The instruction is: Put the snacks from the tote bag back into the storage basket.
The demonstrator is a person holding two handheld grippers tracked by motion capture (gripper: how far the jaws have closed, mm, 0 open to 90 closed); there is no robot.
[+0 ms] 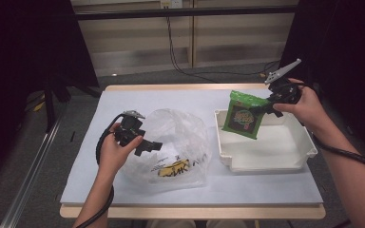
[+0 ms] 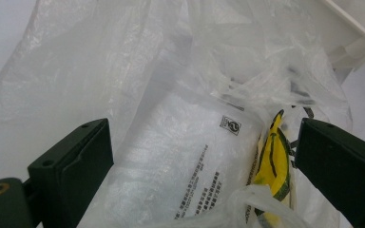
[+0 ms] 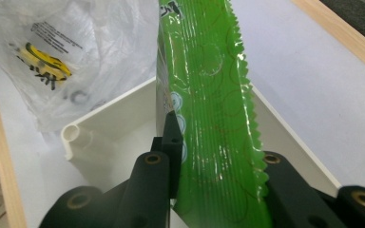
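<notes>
Two things matter on the tabletop [image 1: 275,183]: the clear plastic bag [image 1: 180,142] near its front edge, straddled by the spread left gripper [image 1: 153,146], and the green snack packet [image 1: 242,115], pinched by the right gripper [image 1: 269,107] over the white bin [image 1: 266,164], likely to slip from so slim a hold

green packet [image 3: 209,109]: both ends run past the top and bottom edges in the right claw's own view; the pad on its far side is covered.
bag print [image 2: 197,183]: too small to read.
yellow item [image 2: 273,161]: half wrapped in plastic film between the left claw's jaws.
</notes>
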